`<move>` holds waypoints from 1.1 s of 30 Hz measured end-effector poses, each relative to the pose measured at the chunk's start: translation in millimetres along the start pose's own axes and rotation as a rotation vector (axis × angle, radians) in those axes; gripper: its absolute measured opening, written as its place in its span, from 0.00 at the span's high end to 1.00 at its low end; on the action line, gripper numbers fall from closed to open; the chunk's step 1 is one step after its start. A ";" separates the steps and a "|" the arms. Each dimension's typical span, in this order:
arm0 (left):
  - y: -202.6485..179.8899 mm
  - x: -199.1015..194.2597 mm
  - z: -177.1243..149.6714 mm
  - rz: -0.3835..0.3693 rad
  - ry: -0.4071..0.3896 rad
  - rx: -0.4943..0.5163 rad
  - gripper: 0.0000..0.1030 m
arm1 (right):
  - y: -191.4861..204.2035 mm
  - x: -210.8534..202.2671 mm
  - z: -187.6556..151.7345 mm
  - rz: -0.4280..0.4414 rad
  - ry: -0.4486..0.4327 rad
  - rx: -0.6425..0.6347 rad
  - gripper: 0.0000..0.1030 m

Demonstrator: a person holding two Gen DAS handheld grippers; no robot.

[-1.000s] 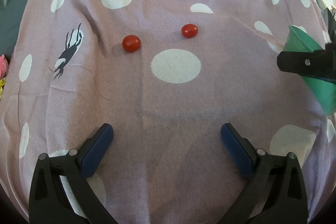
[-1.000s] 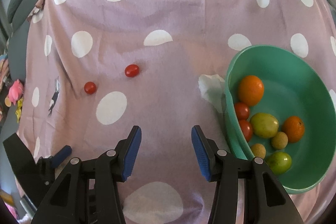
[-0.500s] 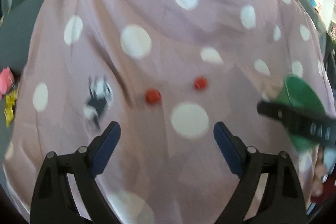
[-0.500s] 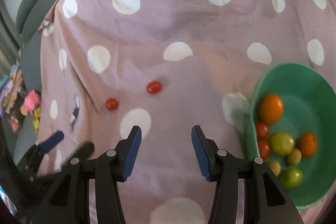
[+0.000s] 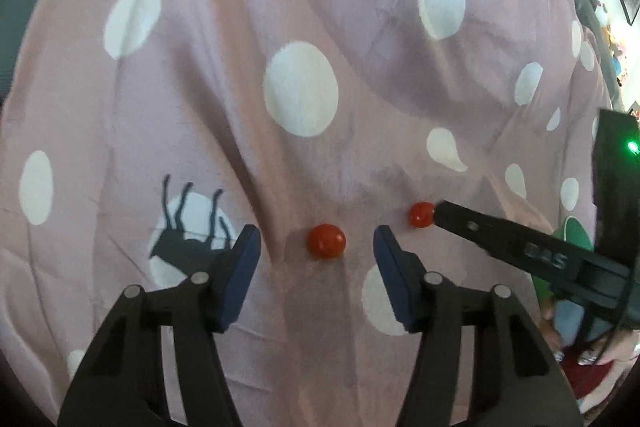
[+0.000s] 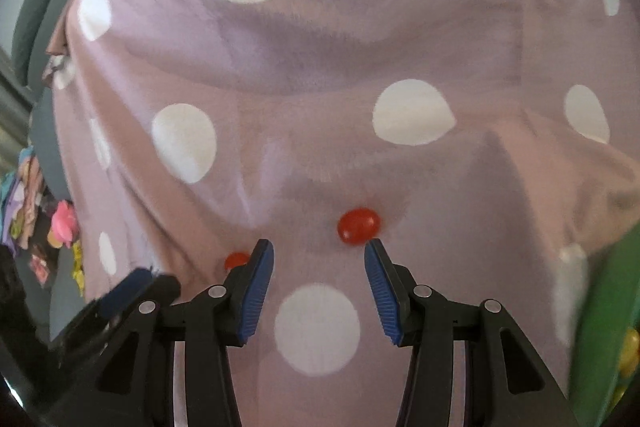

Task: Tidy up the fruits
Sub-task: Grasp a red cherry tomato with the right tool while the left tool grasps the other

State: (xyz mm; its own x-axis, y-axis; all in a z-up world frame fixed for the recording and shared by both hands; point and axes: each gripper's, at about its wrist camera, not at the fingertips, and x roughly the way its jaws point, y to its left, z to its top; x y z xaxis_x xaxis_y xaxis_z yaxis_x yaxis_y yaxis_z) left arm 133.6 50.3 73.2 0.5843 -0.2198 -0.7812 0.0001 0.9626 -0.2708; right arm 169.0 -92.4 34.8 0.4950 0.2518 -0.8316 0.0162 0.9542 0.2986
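Observation:
Two red cherry tomatoes lie on a pink cloth with white dots. In the left wrist view the left tomato (image 5: 326,241) sits just ahead of my open left gripper (image 5: 316,247), between its blue fingertips. The right tomato (image 5: 421,214) touches the tip of the other gripper's black finger (image 5: 480,231). In the right wrist view the right tomato (image 6: 359,225) lies just past my open right gripper (image 6: 318,255), near its right fingertip. The left tomato (image 6: 236,260) peeks from behind the left finger. The green bowl (image 6: 608,327) is at the right edge.
The cloth (image 5: 300,27) is wrinkled and drapes over a raised surface. Grey cushions (image 6: 48,7) and colourful toys (image 6: 60,223) lie at the far left. The bowl's green rim (image 5: 576,235) shows behind the right gripper in the left wrist view.
Both grippers have moved forward and down toward the tomatoes. The left jaws have narrowed around the left tomato. The bowl has slid to the right edge of the right wrist view.

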 end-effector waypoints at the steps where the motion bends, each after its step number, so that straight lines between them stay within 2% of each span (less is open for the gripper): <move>1: -1.5 3.2 -0.2 -0.008 0.005 -0.004 0.45 | 1.0 4.9 1.0 -0.009 0.006 -0.001 0.51; 4: -7.6 15.9 0.0 -0.049 0.040 -0.001 0.47 | 3.9 18.6 2.8 -0.040 0.011 -0.009 0.54; 6: -14.1 25.5 3.2 -0.023 0.074 0.029 0.49 | 4.2 26.2 2.2 -0.051 0.018 -0.001 0.54; 9: -26.6 34.1 7.7 0.030 0.068 0.091 0.50 | 7.6 29.4 1.2 -0.111 -0.001 -0.034 0.54; 12: -26.0 48.8 8.1 0.022 0.112 0.075 0.50 | 4.8 31.9 1.8 -0.164 -0.011 -0.035 0.54; 16: -25.4 61.4 11.5 0.033 0.132 0.072 0.50 | -0.5 42.7 0.0 -0.134 0.024 -0.022 0.56; 20: -25.0 75.5 8.7 0.033 0.162 0.072 0.50 | -0.2 47.0 -0.1 -0.163 0.012 -0.045 0.67; 22: -26.3 81.8 7.0 0.041 0.164 0.075 0.51 | 0.8 46.6 -2.3 -0.167 0.001 -0.051 0.69; 25: -26.4 88.4 6.2 0.053 0.153 0.071 0.56 | 2.6 44.9 -8.2 -0.173 -0.006 -0.064 0.69; 29: -22.8 86.1 5.9 0.071 0.133 0.061 0.72 | 1.6 39.5 -14.9 -0.157 -0.006 -0.052 0.70; 33: -19.7 83.4 6.1 0.045 0.128 0.046 0.73 | -2.1 36.9 -13.6 -0.154 -0.011 -0.057 0.70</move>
State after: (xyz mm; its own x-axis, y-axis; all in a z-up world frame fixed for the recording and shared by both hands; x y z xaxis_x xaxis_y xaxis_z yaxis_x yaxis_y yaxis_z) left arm 187.3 13.9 16.8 0.4760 -0.1917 -0.8583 0.0149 0.9776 -0.2100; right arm 175.5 -82.9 -2.9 0.5002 0.0999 -0.8601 0.0438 0.9891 0.1404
